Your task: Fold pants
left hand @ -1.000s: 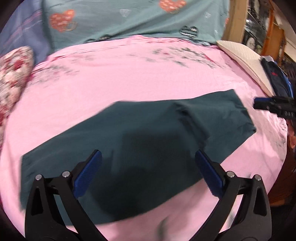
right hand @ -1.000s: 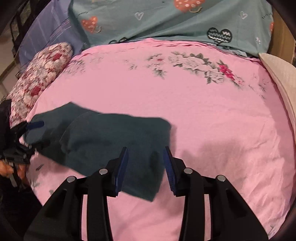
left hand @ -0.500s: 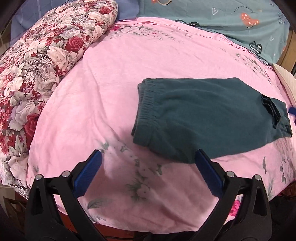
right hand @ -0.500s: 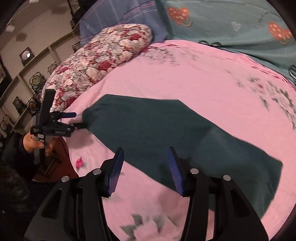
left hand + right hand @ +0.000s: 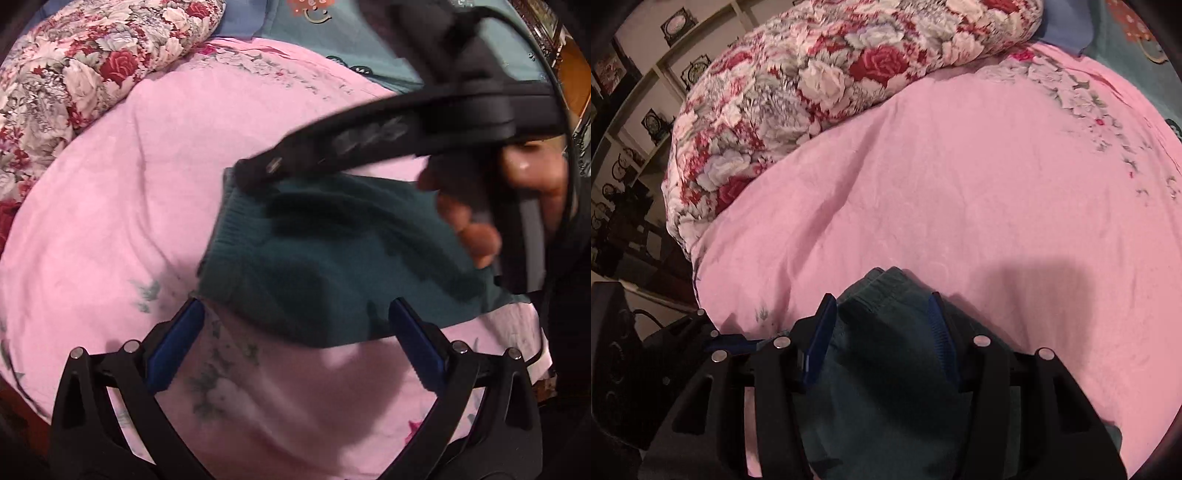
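soft, light pants (image 5: 332,273) mid-frame: left claw (image 5: 295,332) gapes wide, empty; right claw (image 5: 882,332) half-open astride the ribbed waistband, seemingly ungripped; pinch there.

Bedroom: pink bedsheet (image 5: 960,177), floral quilt (image 5: 812,74)

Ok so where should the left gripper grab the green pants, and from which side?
Grip the ribbed waistband corner of the green pants, nearest the open left gripper. Probably come in low along the pink sheet: that layered edge lies flat there, while the right gripper straddles the far corner.
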Motion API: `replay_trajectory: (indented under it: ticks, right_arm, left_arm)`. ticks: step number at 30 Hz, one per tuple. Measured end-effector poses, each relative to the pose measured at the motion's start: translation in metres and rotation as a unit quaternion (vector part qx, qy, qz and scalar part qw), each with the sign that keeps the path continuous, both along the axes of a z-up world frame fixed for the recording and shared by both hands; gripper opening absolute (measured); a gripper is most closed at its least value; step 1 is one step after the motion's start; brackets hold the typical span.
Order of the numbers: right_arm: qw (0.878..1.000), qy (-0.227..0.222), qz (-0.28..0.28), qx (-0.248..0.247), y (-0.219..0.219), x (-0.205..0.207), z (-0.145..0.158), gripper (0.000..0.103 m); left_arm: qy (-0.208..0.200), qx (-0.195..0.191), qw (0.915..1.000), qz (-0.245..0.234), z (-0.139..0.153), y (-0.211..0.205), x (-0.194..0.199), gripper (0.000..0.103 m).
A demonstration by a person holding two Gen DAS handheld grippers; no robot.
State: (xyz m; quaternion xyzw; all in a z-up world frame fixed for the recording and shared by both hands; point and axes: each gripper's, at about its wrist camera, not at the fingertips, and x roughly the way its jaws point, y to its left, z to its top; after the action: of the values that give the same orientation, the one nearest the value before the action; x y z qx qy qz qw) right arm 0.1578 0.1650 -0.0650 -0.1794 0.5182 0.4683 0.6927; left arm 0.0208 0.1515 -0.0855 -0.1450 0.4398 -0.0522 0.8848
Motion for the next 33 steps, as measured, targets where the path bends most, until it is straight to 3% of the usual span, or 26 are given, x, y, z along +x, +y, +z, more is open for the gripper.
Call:
replay_trajectory:
  ticks: [1, 2, 4, 5, 9, 15, 18, 21, 24, 25, 27, 28, 30, 33]
  right_arm:
    - [1.000, 0.003, 0.006, -0.018, 0.004, -0.003, -0.008, 0.049]
    - [1.000, 0.004, 0.012, -0.028, 0.006, -0.004, -0.014, 0.039]
    - [1.000, 0.003, 0.020, -0.019, 0.005, -0.006, -0.010, 0.020]
    - [1.000, -0.002, 0.019, -0.010, 0.003, -0.007, -0.006, 0.017]
    - [0.998, -0.019, 0.002, 0.067, -0.027, -0.005, 0.031, 0.014]
    - [0.977, -0.048, -0.020, 0.208, -0.136, -0.011, 0.116, 0.014]
    - [0.960, -0.072, -0.053, 0.266, -0.209, -0.015, 0.150, 0.014]
    - [0.937, -0.087, -0.103, 0.323, -0.304, -0.024, 0.166, 0.014]
    - [0.915, -0.071, -0.173, 0.357, -0.405, -0.032, 0.142, 0.017]
    - [0.911, -0.069, -0.205, 0.352, -0.432, -0.033, 0.126, 0.024]
    - [0.900, -0.036, -0.281, 0.330, -0.487, -0.033, 0.083, 0.052]
    - [0.890, -0.014, -0.337, 0.308, -0.519, -0.035, 0.053, 0.058]
    - [0.873, 0.013, -0.399, 0.280, -0.553, -0.043, 0.018, 0.058]
    - [0.861, 0.013, -0.424, 0.281, -0.575, -0.065, 0.009, 0.058]
  left_arm:
    - [-0.003, 0.000, 1.0000, 0.001, -0.001, 0.000, 0.002, 0.101]
    - [-0.002, -0.004, 1.0000, 0.003, -0.002, 0.000, 0.005, 0.101]
    - [-0.012, -0.021, 0.9996, 0.013, -0.001, 0.004, 0.008, 0.100]
    - [-0.015, -0.027, 0.9994, 0.018, 0.000, 0.004, 0.009, 0.100]
    - [-0.017, -0.052, 0.9982, 0.022, 0.006, 0.001, 0.017, 0.094]
    - [-0.098, -0.034, 0.9937, -0.042, 0.064, -0.057, 0.020, 0.094]
    - [-0.145, -0.030, 0.9829, -0.109, 0.100, -0.111, 0.021, 0.095]
    - [-0.176, -0.027, 0.9643, -0.196, 0.125, -0.180, 0.017, 0.097]
    - [-0.167, -0.020, 0.9466, -0.275, 0.124, -0.247, 0.020, 0.099]
    - [-0.157, -0.017, 0.9433, -0.292, 0.119, -0.263, 0.022, 0.099]
    - [-0.132, -0.010, 0.9402, -0.314, 0.108, -0.285, 0.023, 0.099]
    - [-0.122, -0.005, 0.9397, -0.319, 0.103, -0.291, 0.023, 0.099]
    - [-0.108, 0.005, 0.9417, -0.319, 0.092, -0.296, 0.024, 0.099]
    - [-0.082, 0.031, 0.9517, -0.294, 0.076, -0.295, 0.017, 0.099]
